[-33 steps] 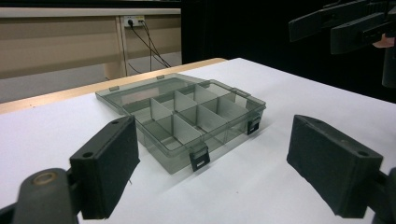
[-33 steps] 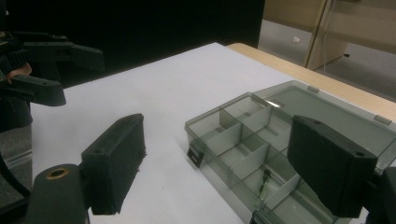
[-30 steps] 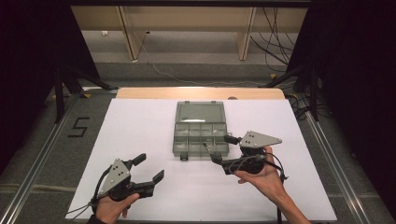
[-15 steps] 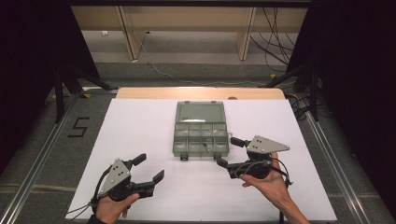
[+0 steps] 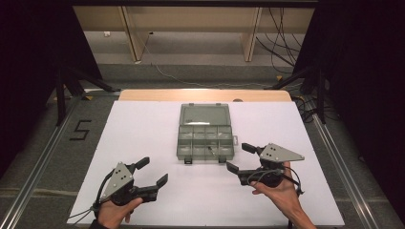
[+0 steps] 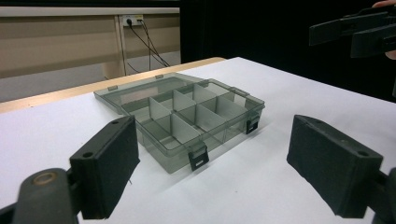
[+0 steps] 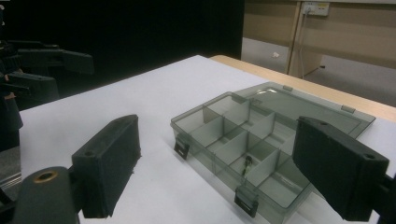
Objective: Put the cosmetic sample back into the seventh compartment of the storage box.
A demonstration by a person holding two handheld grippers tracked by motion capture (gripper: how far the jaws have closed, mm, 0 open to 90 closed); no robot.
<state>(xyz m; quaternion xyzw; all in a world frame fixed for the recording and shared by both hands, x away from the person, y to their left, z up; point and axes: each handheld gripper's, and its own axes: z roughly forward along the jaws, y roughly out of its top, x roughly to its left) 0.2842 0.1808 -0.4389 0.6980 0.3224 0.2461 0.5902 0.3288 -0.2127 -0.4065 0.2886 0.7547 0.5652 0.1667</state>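
Note:
A clear grey compartment box lies open at the table's centre, its lid flat behind it. A small dark item rests in one near compartment. My left gripper is held near the front left, open and holding nothing, pointing toward the box. My right gripper hovers just off the box's front right corner, open with nothing between its fingers. In the right gripper view the box lies ahead between the spread jaws, and the left gripper shows at far left.
The white table top spreads around the box, with a wooden strip along its far edge. Metal rails flank the table. Cables trail across the floor beyond it.
My right gripper has drawn back from the box's front right corner, moving right and slightly toward the person. The left gripper has stayed put.

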